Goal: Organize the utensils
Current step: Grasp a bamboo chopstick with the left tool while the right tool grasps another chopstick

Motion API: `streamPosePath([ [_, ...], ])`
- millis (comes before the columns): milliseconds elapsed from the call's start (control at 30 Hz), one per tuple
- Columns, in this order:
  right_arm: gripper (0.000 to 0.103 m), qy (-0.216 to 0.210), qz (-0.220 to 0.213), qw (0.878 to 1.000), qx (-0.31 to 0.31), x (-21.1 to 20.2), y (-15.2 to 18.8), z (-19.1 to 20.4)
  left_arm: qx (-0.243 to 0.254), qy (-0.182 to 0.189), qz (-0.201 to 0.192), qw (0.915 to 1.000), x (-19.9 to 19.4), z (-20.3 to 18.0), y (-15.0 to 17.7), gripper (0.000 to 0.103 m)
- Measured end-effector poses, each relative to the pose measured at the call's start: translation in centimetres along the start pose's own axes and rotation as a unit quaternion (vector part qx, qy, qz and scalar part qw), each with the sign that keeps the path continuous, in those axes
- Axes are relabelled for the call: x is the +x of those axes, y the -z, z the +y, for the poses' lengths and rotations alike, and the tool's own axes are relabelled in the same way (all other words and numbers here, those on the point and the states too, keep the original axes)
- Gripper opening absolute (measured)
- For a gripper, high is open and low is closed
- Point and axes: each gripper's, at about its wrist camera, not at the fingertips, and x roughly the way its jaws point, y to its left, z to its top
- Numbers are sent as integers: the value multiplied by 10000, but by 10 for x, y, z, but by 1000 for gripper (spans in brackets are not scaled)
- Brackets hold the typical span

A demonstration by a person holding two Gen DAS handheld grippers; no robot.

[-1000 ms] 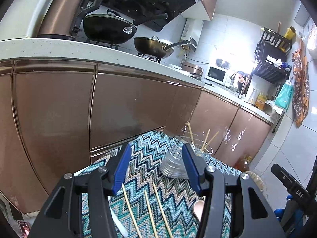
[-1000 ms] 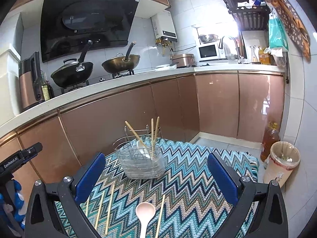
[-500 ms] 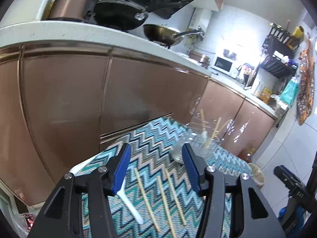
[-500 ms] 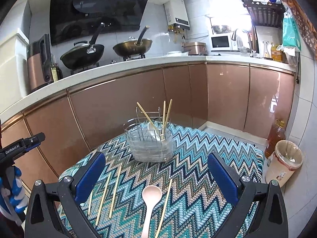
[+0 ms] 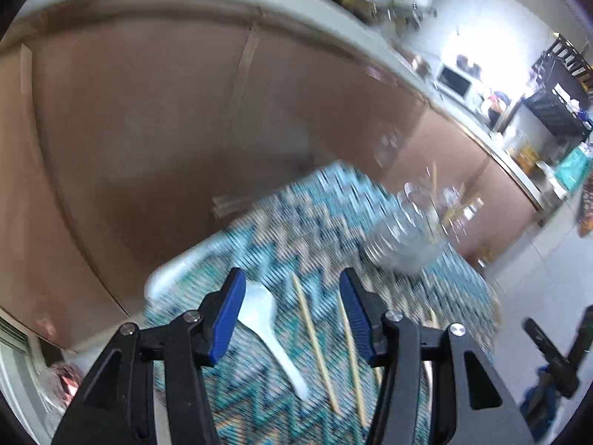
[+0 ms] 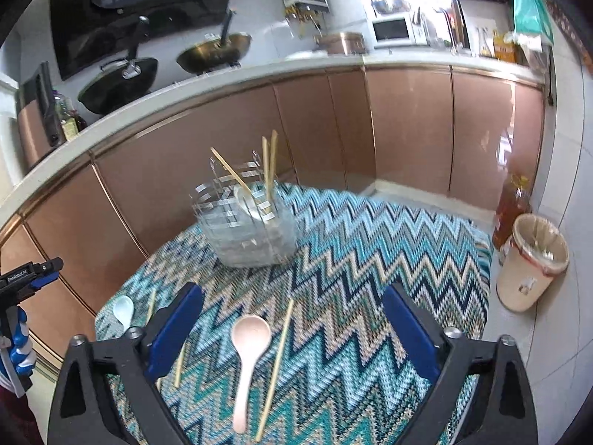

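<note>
A clear utensil holder (image 6: pixel 248 222) stands at the back of the zigzag cloth (image 6: pixel 370 259) with three chopsticks and a white spoon in it. My right gripper (image 6: pixel 294 330) hovers over a pink spoon (image 6: pixel 248 348) and a chopstick (image 6: pixel 278 359); its jaws are closing, and the pads touch nothing. In the blurred left wrist view, my left gripper (image 5: pixel 292 307) is open above a white spoon (image 5: pixel 263 319) and two chopsticks (image 5: pixel 315 341), holding nothing. The holder (image 5: pixel 407 237) stands beyond it to the right. The white spoon (image 6: pixel 124 311) also shows at the cloth's left edge.
Brown cabinet fronts (image 6: pixel 407 129) run close behind the table. A bin (image 6: pixel 530 263) and an oil bottle (image 6: pixel 513 204) stand on the floor at the right. The left gripper's body (image 6: pixel 26 278) shows at the left edge, held by a gloved hand.
Both grippers have come down toward the cloth and tilted further downward. The left one has moved over the white spoon and chopsticks. The right jaws have narrowed a little.
</note>
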Motion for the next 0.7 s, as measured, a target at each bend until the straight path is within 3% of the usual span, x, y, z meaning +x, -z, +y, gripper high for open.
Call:
streamPosePath([
  [200, 68, -46, 410, 9990, 192, 23, 9, -20, -28, 251, 1006, 9946, 63, -13, 5, 46],
  [333, 65, -59, 610, 9978, 270, 36, 14, -29, -49, 199, 1596, 9870, 106, -25, 9, 35],
  [533, 62, -84, 852, 9960, 261, 52, 18, -35, -100, -192, 2037, 9788, 151, -29, 4, 29],
  [700, 52, -229, 1265, 9915, 186, 75, 20, -33, -162, -373, 2304, 9722, 174, -27, 4, 24],
])
